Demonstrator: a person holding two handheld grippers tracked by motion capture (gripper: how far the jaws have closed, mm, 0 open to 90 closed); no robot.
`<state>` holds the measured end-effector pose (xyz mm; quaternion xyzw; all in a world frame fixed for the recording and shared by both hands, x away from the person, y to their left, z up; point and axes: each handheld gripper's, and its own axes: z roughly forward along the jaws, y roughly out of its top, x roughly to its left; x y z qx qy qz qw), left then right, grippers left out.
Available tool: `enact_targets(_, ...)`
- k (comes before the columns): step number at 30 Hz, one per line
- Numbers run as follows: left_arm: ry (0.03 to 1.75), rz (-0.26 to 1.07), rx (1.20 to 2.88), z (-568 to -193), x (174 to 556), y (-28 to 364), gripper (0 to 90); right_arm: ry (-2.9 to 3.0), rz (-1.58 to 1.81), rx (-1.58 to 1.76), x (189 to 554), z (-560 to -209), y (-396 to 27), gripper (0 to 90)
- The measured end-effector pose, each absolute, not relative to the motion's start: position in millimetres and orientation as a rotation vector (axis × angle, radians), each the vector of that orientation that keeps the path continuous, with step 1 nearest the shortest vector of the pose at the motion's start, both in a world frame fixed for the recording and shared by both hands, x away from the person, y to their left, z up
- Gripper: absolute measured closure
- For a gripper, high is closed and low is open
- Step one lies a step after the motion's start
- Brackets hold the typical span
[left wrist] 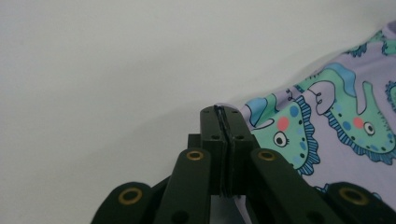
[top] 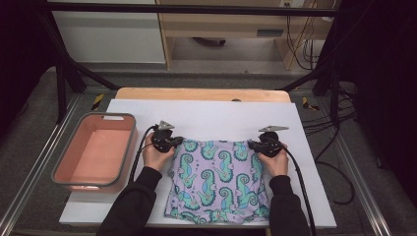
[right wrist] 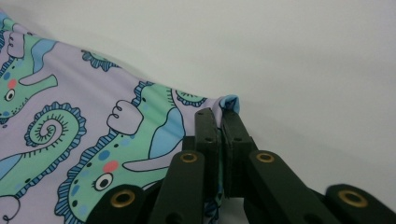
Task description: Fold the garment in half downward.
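Note:
A lilac cloth (top: pixel 218 179) printed with green seahorses lies spread on the white table top (top: pixel 206 115). My left gripper (top: pixel 178 142) is at the cloth's far left corner, and in the left gripper view its jaws (left wrist: pixel 223 112) are pressed together on the cloth's edge (left wrist: pixel 299 130). My right gripper (top: pixel 252 144) is at the far right corner. In the right gripper view, the right gripper (right wrist: pixel 219 112) has its jaws shut on the cloth's corner (right wrist: pixel 230 101); the printed cloth (right wrist: pixel 84 135) stretches away to the left.
A pink basin with a grey rim (top: pixel 93 152) stands on the table's left side. Bare white table lies beyond the cloth. Black frame posts (top: pixel 61 88) and cables (top: pixel 324 123) stand around the table.

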<state>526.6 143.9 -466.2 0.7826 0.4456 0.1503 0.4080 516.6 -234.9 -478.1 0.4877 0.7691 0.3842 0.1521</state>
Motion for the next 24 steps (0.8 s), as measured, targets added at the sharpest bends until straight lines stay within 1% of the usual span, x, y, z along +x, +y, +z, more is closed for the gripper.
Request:
enact_targets(3,1.14,0.371,1.947,-465.9,529.6,143.8,88.2,2.179,1.117,1.386,519.1,-477.3,-236.0,87.7)
enact_targets(9,1.137,0.351,1.966,-472.9,526.9,143.3,87.4,2.187,1.086,1.379,519.4,-482.8,-236.4,86.1)
enact_targets(10,1.139,0.343,1.963,-472.9,526.0,144.3,86.5,2.191,1.081,1.377,519.1,-482.5,-235.8,84.2)
enact_targets(11,1.142,0.35,1.959,-472.2,525.0,145.6,84.2,2.176,1.076,1.384,518.2,-480.8,-235.8,78.4)
enact_targets(12,1.149,0.361,1.952,-470.7,523.5,147.4,79.0,2.149,1.078,1.393,517.2,-478.4,-236.7,71.5)
enact_targets(13,1.148,0.368,1.945,-469.6,522.4,148.7,71.5,2.142,1.089,1.404,515.3,-474.4,-239.0,64.6)
enact_targets(15,1.148,0.392,1.925,-465.0,518.2,153.3,61.5,2.12,1.096,1.406,511.3,-468.7,-242.3,52.2)
enact_targets(16,1.15,0.391,1.919,-463.2,516.5,154.8,53.7,2.114,1.1,1.413,507.4,-464.8,-244.5,47.6)
enact_targets(18,1.142,0.384,1.904,-459.2,511.1,158.9,44.9,2.102,1.109,1.41,500.5,-460.2,-246.6,38.7)
enact_targets(20,1.135,0.367,1.893,-455.5,504.7,162.6,35.9,2.092,1.125,1.394,491.2,-455.9,-248.4,34.0)
enact_targets(23,1.111,0.346,1.886,-452.6,493.9,167.4,26.6,2.097,1.156,1.384,477.8,-451.2,-250.6,24.1)
enact_targets(24,1.103,0.344,1.892,-451.9,490.1,168.6,23.8,2.106,1.162,1.381,473.4,-450.5,-251.0,22.8)
